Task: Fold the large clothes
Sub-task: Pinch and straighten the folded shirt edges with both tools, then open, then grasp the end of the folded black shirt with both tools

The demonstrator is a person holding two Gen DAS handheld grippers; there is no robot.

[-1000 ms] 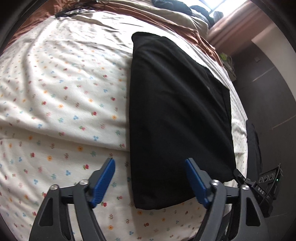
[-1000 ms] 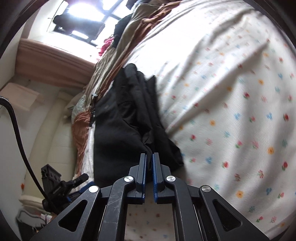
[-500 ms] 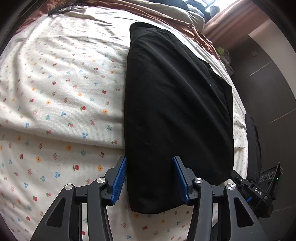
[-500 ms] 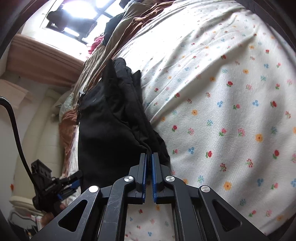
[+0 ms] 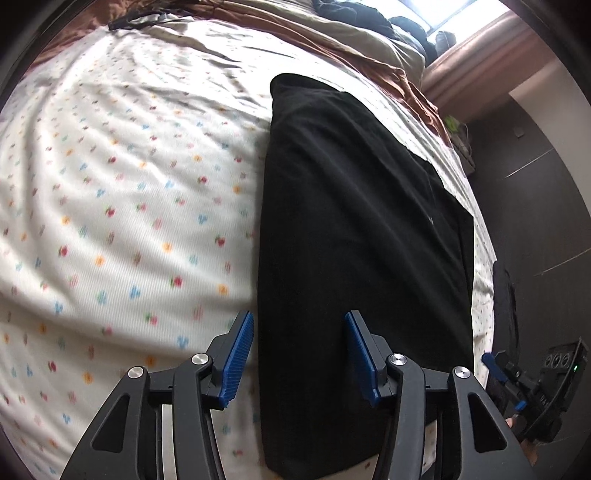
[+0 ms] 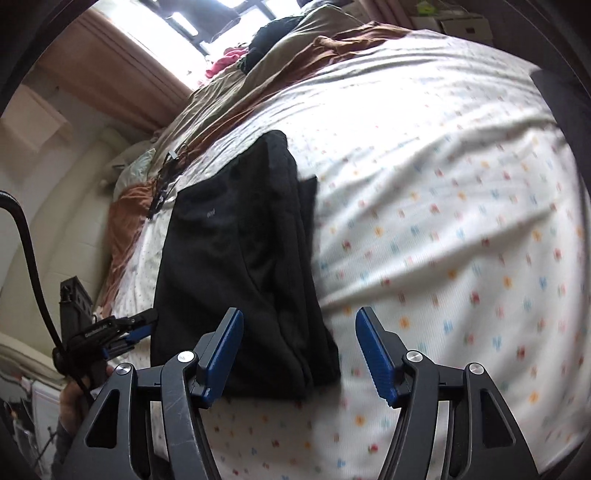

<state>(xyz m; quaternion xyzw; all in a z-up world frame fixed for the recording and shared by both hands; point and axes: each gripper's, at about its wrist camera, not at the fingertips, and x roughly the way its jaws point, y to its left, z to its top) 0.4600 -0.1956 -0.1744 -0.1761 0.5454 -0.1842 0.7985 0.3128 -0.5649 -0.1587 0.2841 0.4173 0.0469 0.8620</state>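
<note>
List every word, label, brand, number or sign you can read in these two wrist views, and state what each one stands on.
Nothing can be read with certainty.
Small pale mark on the folded black garment: a logo or word, too small to read.
White lettering on the left gripper body, seen from the right wrist view: too blurred to read.
Lettering on the right gripper body, seen from the left wrist view: too small to read.
Floral bedsheet: pattern only, no text.

A long folded black garment (image 5: 354, 236) lies flat on the white flower-printed bed sheet (image 5: 122, 206), near the bed's edge. Behind it, a rumpled brown-and-beige blanket (image 6: 266, 96) lies across the bed's far end, below the window (image 6: 207, 22).
</note>
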